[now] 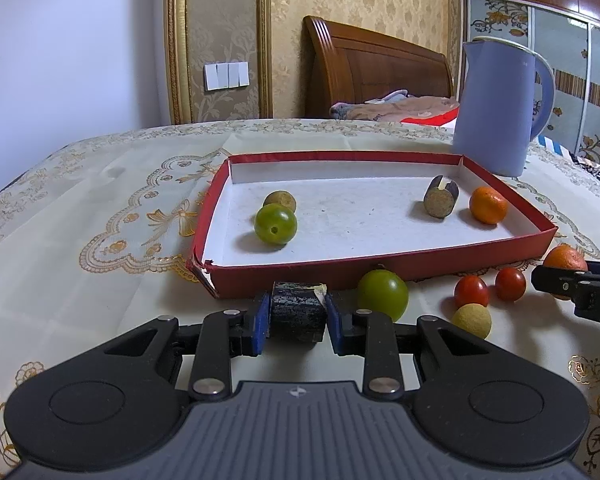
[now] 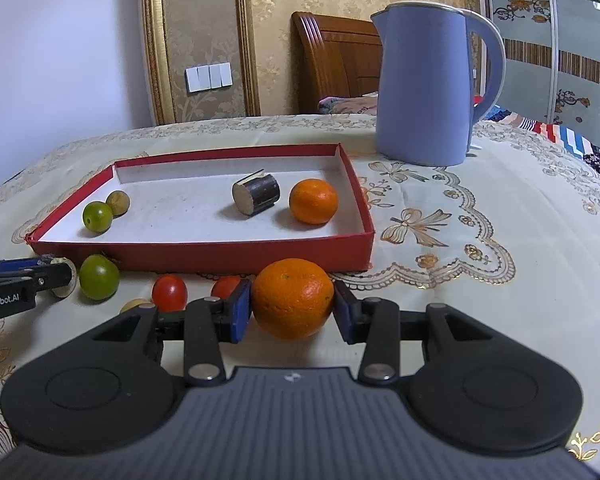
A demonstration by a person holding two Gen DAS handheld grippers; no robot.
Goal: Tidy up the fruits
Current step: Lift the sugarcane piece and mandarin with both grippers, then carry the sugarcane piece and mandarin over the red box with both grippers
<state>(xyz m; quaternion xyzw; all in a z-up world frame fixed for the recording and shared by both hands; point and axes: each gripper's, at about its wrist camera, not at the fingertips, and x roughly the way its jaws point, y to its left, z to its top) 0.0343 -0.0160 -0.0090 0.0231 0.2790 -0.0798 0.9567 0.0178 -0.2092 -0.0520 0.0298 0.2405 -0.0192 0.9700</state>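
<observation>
Orange [image 2: 293, 298] clamped in right jaws, dark cylinder [image 1: 298, 312] in left; lift both clear over red tray [image 2: 204, 254] wall.

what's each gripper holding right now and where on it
Left gripper: a dark cylinder piece, pinched across its two ends. Right gripper: an orange, squeezed at its sides.

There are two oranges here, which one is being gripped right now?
The round orange outside the red cardboard tray, in front of its near wall: the right gripper clamps it between blue pads. The other orange sits untouched inside the tray.
</observation>
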